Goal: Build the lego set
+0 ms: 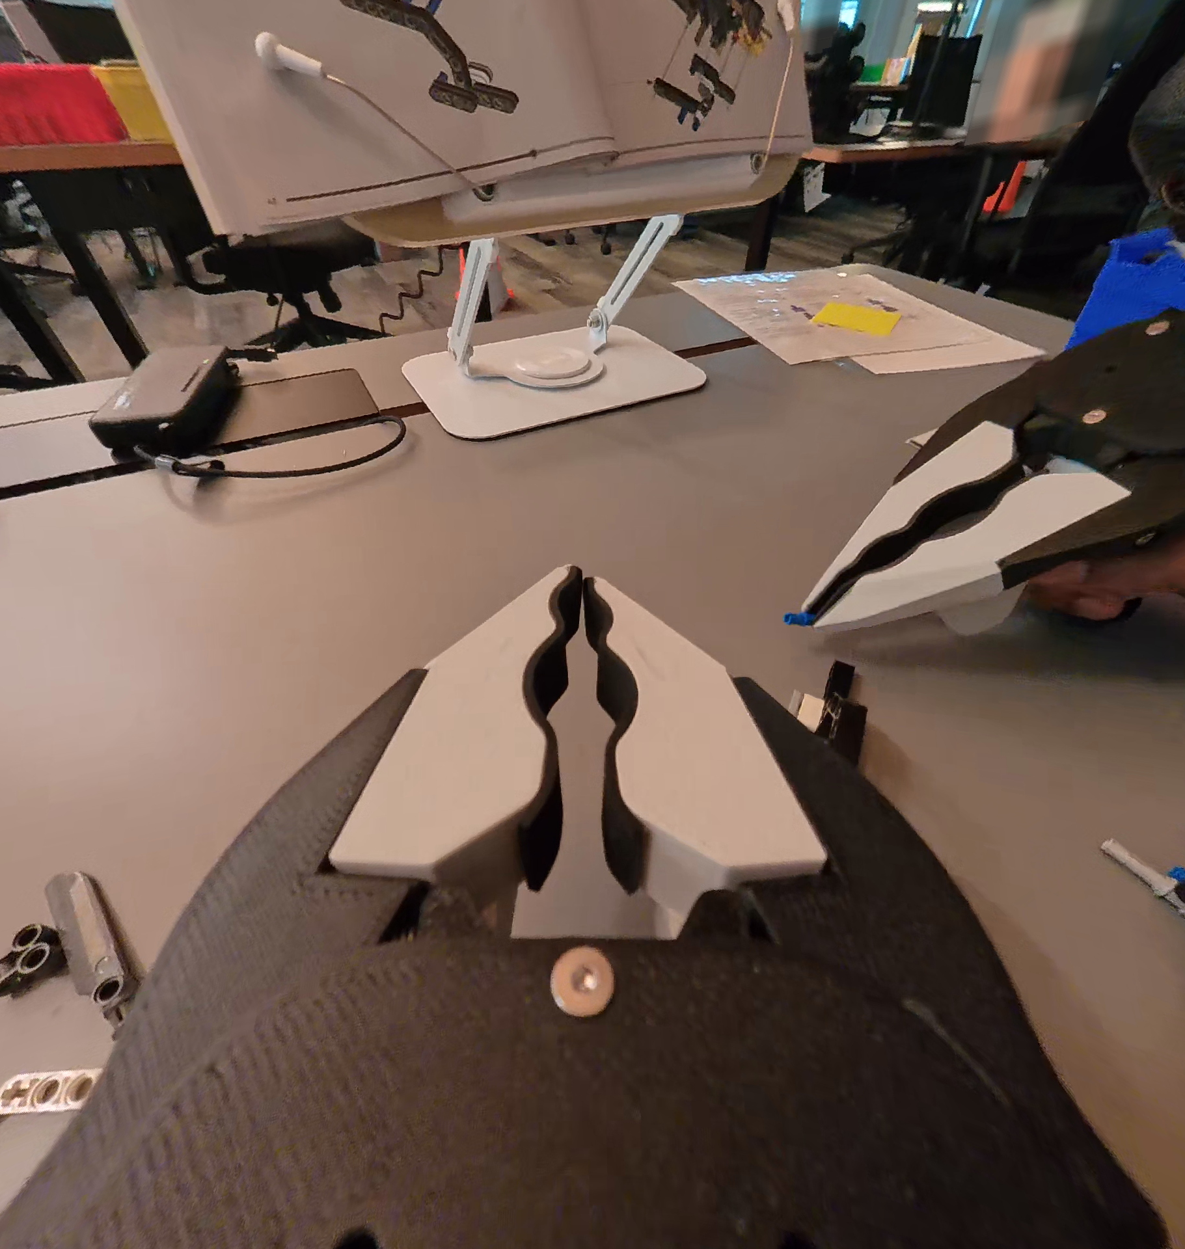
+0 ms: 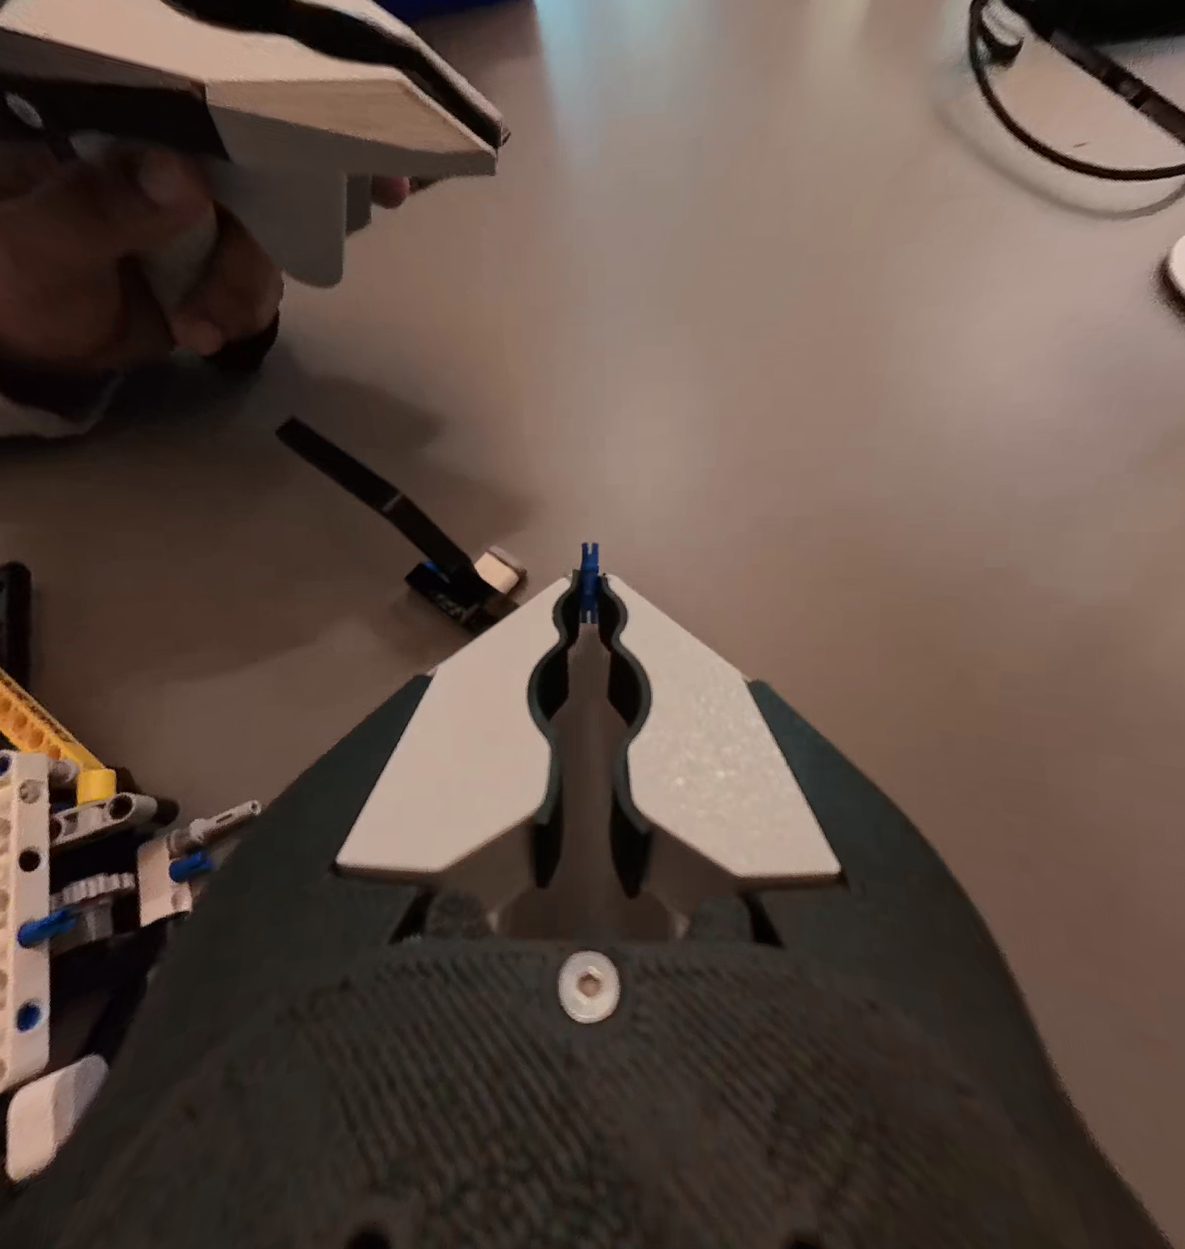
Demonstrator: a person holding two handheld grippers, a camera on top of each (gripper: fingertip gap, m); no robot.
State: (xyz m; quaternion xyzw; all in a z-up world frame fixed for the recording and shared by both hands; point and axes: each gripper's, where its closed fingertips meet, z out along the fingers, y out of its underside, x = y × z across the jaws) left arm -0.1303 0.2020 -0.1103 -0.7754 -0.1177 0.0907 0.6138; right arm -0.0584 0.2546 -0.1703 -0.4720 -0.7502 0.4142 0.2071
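My right gripper (image 2: 588,586) is shut on a small blue pin (image 2: 588,574) that sticks out past its tips, held above the grey table. It also shows in the left wrist view (image 1: 812,616) at the right, with the blue pin (image 1: 796,618) at its tip. My left gripper (image 1: 581,576) is shut and empty above the table; it also shows in the right wrist view (image 2: 495,145) at the top left. A black beam with a white piece (image 2: 454,574) lies just left of my right gripper's tips. A partly built white, yellow and black assembly (image 2: 48,878) lies at the lower left.
An open instruction book (image 1: 481,101) rests on a white stand (image 1: 556,385) at the back. A black box with a cable (image 1: 170,399) sits at the left, papers with a yellow note (image 1: 853,317) at the right. Loose grey and black pieces (image 1: 69,939) lie at the lower left. One gripper's finger ends stand about 11 cm off the other's.
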